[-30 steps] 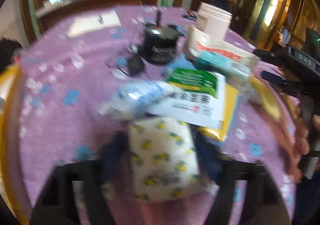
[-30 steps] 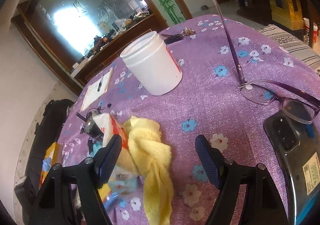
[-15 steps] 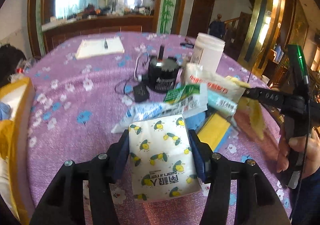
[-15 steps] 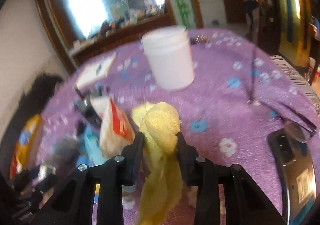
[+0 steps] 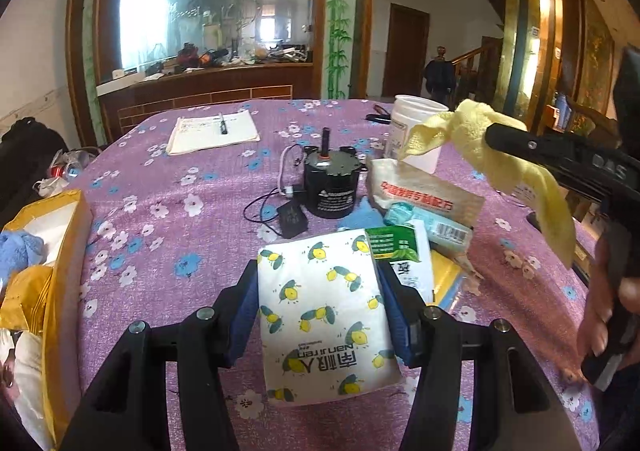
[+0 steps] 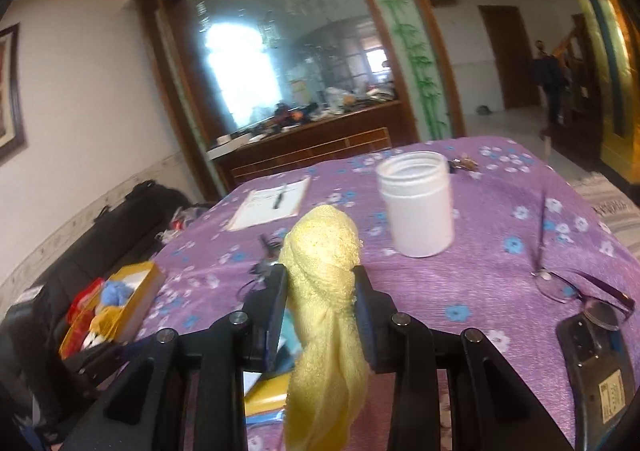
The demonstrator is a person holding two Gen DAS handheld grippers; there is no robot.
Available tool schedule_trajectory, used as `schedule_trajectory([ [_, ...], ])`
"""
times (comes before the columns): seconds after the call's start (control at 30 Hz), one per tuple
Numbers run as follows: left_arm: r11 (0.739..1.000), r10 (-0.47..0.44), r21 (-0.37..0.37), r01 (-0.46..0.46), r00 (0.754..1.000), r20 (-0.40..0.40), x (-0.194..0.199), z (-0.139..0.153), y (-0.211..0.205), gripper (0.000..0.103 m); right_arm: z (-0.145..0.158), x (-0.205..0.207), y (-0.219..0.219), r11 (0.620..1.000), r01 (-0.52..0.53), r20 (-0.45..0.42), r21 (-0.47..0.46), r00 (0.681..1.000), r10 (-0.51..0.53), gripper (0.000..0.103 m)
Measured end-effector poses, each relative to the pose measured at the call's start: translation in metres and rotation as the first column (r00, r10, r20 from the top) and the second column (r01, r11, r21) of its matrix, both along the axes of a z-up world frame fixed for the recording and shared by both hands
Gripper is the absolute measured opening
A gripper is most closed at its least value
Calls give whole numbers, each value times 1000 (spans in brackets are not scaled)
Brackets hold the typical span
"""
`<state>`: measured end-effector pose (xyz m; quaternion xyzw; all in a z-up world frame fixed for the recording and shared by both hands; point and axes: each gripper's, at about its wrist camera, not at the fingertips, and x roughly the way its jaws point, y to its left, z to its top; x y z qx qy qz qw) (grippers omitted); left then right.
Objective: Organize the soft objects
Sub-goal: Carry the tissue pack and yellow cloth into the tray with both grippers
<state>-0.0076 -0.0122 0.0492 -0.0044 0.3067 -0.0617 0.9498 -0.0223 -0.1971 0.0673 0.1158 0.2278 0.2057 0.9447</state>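
Though crumpled, soft yellow cloth (image 6: 324, 291)

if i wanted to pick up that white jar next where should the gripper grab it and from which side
Grip the white jar around its straight cylindrical body, below the ribbed neck, coming in level from the near side. It stands upright with its mouth open and bare cloth around it, so the walls look easiest to clamp. It looks wide, so the jaws would probably need to open fully.

Purple flowered table (image 5: 168, 211) carries jar (image 6: 416, 207), notebook (image 5: 214, 131), motor (image 5: 330, 187).
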Motion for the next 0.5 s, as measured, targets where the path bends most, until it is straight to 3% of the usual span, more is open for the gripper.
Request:
schedule_trajectory([
  [0.23, 999, 37, 28, -37, 999, 10, -1, 1, 0, 55, -3, -10, 29, 993, -96, 23, -69, 995, 97, 35],
  [0.5, 991, 91, 92, -95, 995, 37, -5, 10, 4, 55, -3, -12, 32, 992, -94, 31, -83, 995, 97, 35],
])
